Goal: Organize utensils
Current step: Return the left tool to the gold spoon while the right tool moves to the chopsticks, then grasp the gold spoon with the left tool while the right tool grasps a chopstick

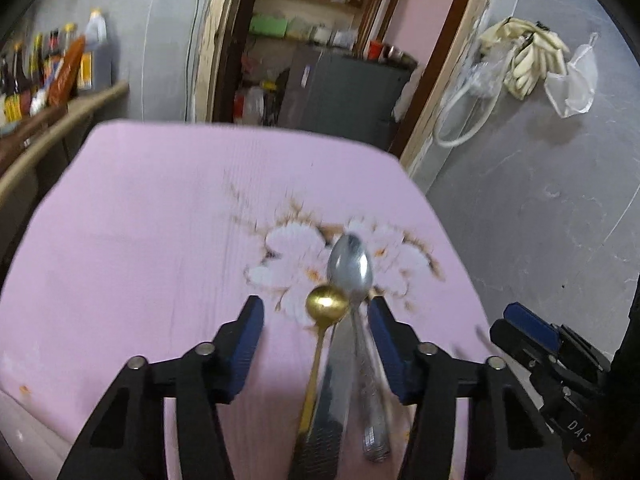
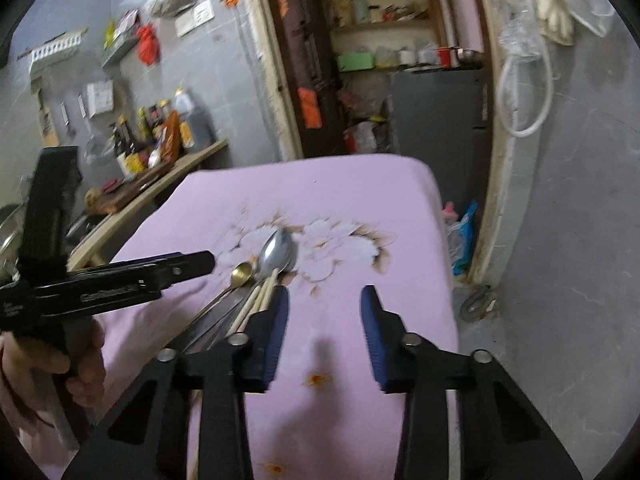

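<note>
The left hand-held gripper (image 1: pixel 316 320) stands part open around a gold round-bowled spoon (image 1: pixel 326 303) and silver steel spoon (image 1: pixel 350 265) – neither pinched – on the pink flowered desk (image 1: pixel 140 220); right hand-held gripper (image 2: pixel 324 304), part open, empty – pale wooden chopsticks (image 2: pixel 260 298) just left.

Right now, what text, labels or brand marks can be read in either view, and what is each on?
"DAS" - white letters on the right gripper's black body, in the left wrist view.
White print on the left gripper's body: too blurred to read.
Labels on the bottles on the shelf: too small and blurred.
Papers on the wall: unreadable.
</note>
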The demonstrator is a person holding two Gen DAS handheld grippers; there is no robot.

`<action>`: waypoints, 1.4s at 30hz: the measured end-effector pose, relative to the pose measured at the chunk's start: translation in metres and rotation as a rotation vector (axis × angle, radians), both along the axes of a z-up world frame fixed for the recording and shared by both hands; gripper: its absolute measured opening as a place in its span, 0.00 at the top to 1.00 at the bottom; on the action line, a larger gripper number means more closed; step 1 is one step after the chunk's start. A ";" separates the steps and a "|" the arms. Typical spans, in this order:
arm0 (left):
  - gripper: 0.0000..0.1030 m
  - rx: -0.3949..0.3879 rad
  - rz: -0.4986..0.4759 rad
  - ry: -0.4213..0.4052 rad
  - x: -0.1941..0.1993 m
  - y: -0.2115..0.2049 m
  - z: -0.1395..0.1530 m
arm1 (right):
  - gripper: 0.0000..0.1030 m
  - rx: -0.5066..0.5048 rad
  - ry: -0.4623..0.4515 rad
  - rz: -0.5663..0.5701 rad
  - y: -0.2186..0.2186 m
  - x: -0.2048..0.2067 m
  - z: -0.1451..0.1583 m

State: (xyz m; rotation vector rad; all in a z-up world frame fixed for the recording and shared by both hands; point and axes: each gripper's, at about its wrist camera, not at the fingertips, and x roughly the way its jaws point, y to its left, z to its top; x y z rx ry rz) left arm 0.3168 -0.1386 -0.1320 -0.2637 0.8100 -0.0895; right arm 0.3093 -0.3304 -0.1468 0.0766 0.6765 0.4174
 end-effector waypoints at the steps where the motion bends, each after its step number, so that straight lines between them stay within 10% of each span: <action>1: 0.55 -0.004 -0.006 0.014 0.001 0.001 -0.003 | 0.71 -0.007 0.010 0.017 0.004 0.001 -0.002; 17: 0.71 -0.020 -0.082 0.101 0.009 -0.001 -0.026 | 0.78 -0.081 0.159 0.209 0.044 0.010 -0.027; 27: 0.90 0.044 -0.056 0.136 0.017 0.000 -0.024 | 0.89 -0.169 0.158 0.115 0.046 0.008 -0.023; 42: 0.92 0.009 -0.050 0.159 0.019 0.005 -0.023 | 0.89 0.056 0.267 0.188 0.044 0.042 -0.029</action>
